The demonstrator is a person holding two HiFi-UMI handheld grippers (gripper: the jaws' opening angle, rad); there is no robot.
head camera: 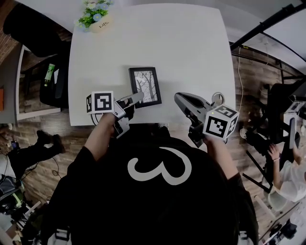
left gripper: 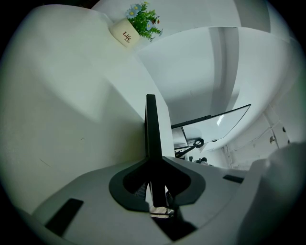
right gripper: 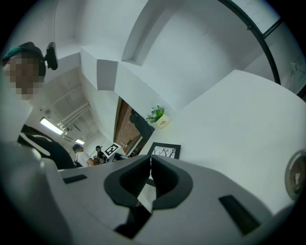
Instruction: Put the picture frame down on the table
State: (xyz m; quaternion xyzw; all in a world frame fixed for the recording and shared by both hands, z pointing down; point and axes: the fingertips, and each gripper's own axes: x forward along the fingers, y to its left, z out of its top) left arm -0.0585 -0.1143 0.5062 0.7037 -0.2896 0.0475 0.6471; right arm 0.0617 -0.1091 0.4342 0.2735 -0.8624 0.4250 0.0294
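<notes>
The left hand-held gripper (head camera: 137, 98) is clamped on the near left edge of the black picture frame (head camera: 145, 86). The frame's tree print faces up over the near part of the white bench (head camera: 191, 48), though I cannot tell whether it lies flat or tipped. The right hand-held gripper (head camera: 178, 97) hovers just right of the frame, jaws pressed together with nothing between them, and at the far left corner a small white pot (head camera: 102, 24) lettered "Life" holds a green plant (head camera: 92, 10) with pale blue flowers.
</notes>
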